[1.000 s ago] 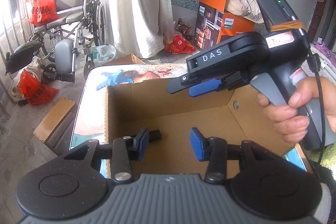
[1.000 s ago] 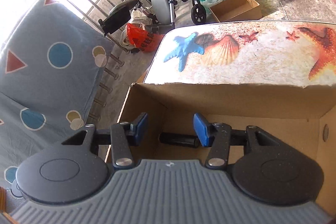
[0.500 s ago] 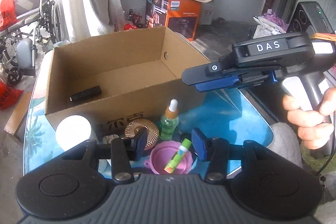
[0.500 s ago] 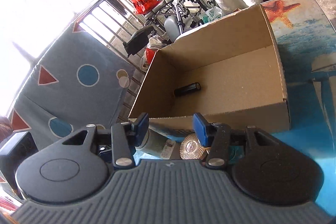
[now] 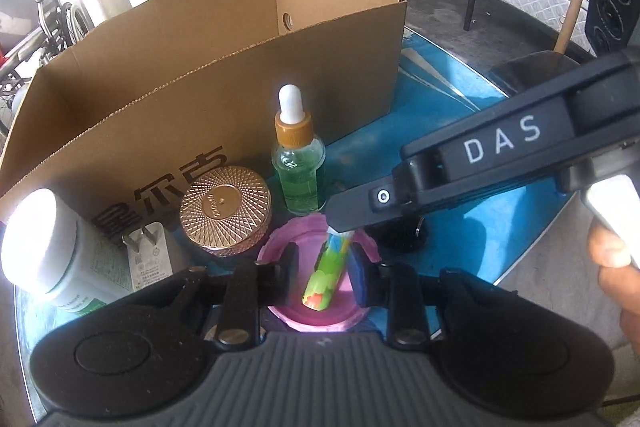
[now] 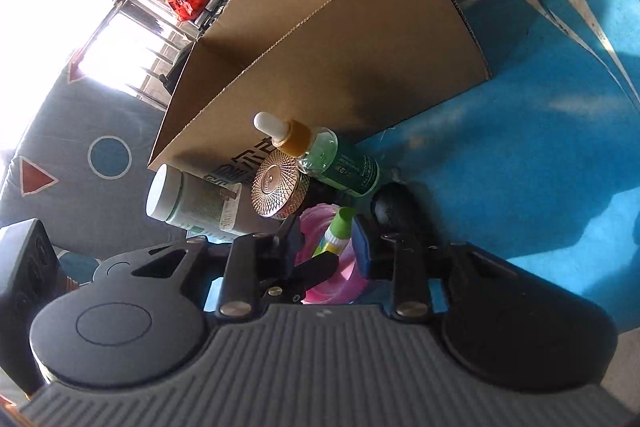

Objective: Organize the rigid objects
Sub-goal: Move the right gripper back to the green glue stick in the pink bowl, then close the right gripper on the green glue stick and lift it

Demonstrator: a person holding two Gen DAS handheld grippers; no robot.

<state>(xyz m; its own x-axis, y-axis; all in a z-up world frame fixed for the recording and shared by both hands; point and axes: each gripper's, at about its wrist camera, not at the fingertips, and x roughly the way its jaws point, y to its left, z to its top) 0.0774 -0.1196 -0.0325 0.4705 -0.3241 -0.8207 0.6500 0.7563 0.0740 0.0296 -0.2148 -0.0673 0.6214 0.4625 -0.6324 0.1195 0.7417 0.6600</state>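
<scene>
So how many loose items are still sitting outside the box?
6 visible: white jar far left, plug adapter, gold-lidded jar, dropper bottle, pink dish holding the colourful tube, between both grippers. A dark object behind may be another.

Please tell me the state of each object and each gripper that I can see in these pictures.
Brown cardboard box: open-topped, upright.
Green dropper bottle: capped, upright.
Gold patterned round tin: lid on.
White-capped jar: closed.
Colourful small tube: lying in pink dish.
Left gripper: open.
Right gripper: open.
</scene>
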